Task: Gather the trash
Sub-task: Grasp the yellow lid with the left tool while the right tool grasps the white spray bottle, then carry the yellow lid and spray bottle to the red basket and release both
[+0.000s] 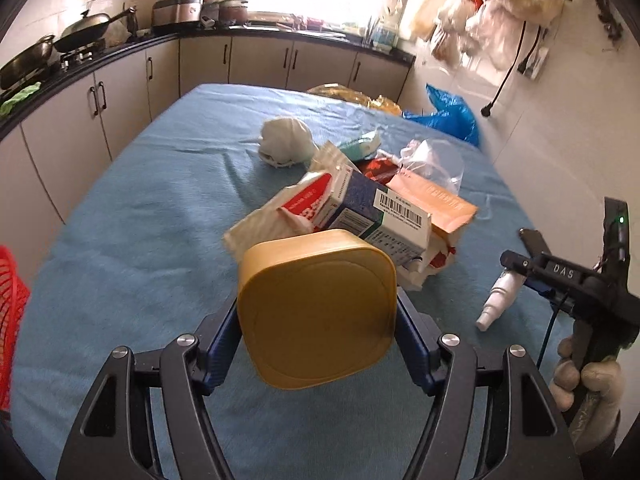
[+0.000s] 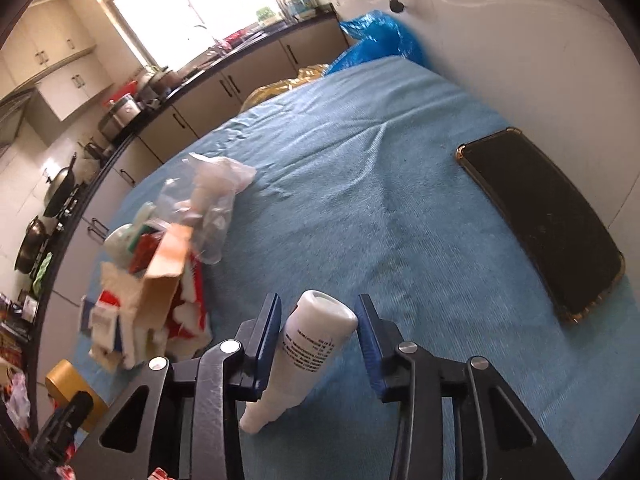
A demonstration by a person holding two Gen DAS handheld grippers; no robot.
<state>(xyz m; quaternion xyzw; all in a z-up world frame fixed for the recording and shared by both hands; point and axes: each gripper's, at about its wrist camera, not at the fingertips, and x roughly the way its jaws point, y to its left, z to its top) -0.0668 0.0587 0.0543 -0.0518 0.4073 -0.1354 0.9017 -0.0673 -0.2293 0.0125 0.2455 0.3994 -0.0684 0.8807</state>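
Centrally, the left gripper (image 1: 318,312) clamps a yellow tub (image 1: 316,308) above the blue cloth (image 1: 140,220). Lower centre, the right gripper (image 2: 318,332) stands spread around a white bottle (image 2: 304,356), pads clear.

Red basket (image 1: 12,312) cut off by the left edge, yellow tub (image 1: 316,308) hiding the left gripper's (image 1: 316,344) fingertips and part of the trash pile (image 1: 360,208), hanging bags (image 1: 492,4) blurred, carton print unreadable, bottle (image 2: 308,356) label too small to read.
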